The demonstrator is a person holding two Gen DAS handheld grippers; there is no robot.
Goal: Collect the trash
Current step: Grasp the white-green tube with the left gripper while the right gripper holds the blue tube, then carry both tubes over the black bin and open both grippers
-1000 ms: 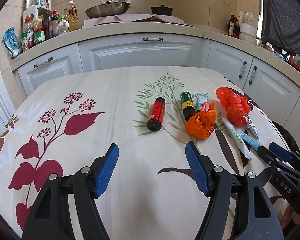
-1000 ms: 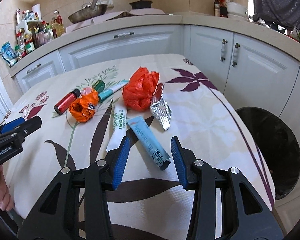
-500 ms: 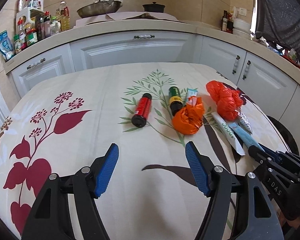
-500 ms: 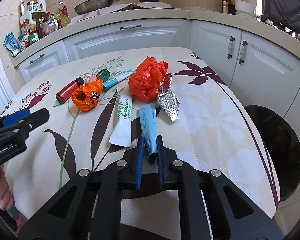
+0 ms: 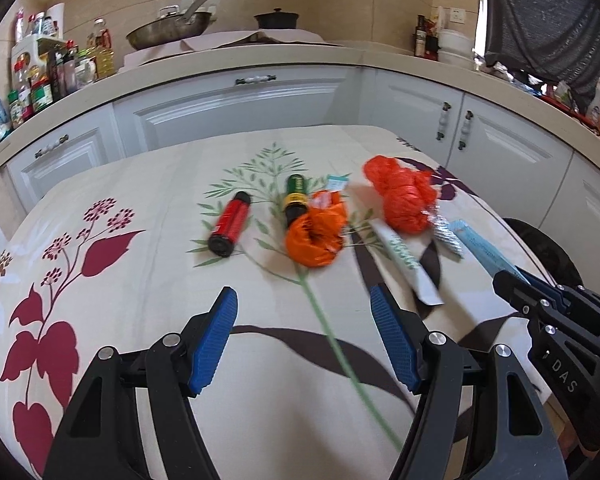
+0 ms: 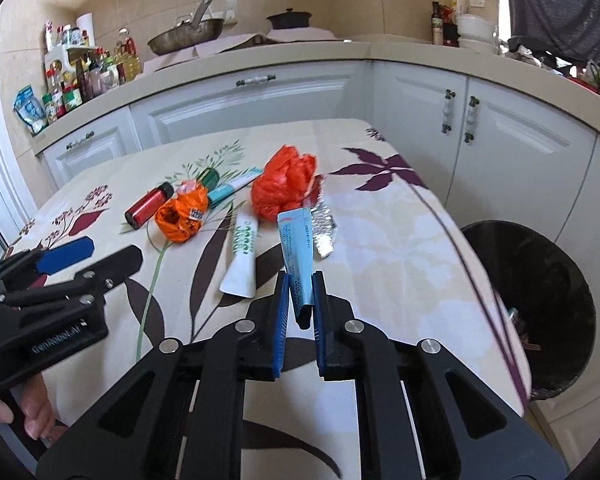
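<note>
My right gripper [image 6: 301, 304] is shut on a light blue tube [image 6: 298, 248] and holds it lifted off the table; the tube also shows in the left wrist view [image 5: 485, 252]. On the floral tablecloth [image 6: 388, 264] lie a white tube [image 6: 242, 256], a red plastic bag [image 6: 282, 184], an orange bag [image 6: 180, 216], a foil wrapper [image 6: 324, 228], a red bottle [image 6: 148, 204], a green bottle [image 5: 296, 196] and a teal tube [image 6: 232, 188]. My left gripper [image 5: 304, 340] is open and empty above the near table edge.
A black trash bin [image 6: 540, 304] with a dark liner stands on the floor right of the table. White cabinets [image 6: 252, 100] and a counter with bottles [image 6: 80, 76], a pan [image 6: 186, 38] and a pot [image 6: 288, 20] lie behind.
My right gripper closed on the light blue tube and has lifted its end off the table. The left gripper stayed open and drifted slightly.
</note>
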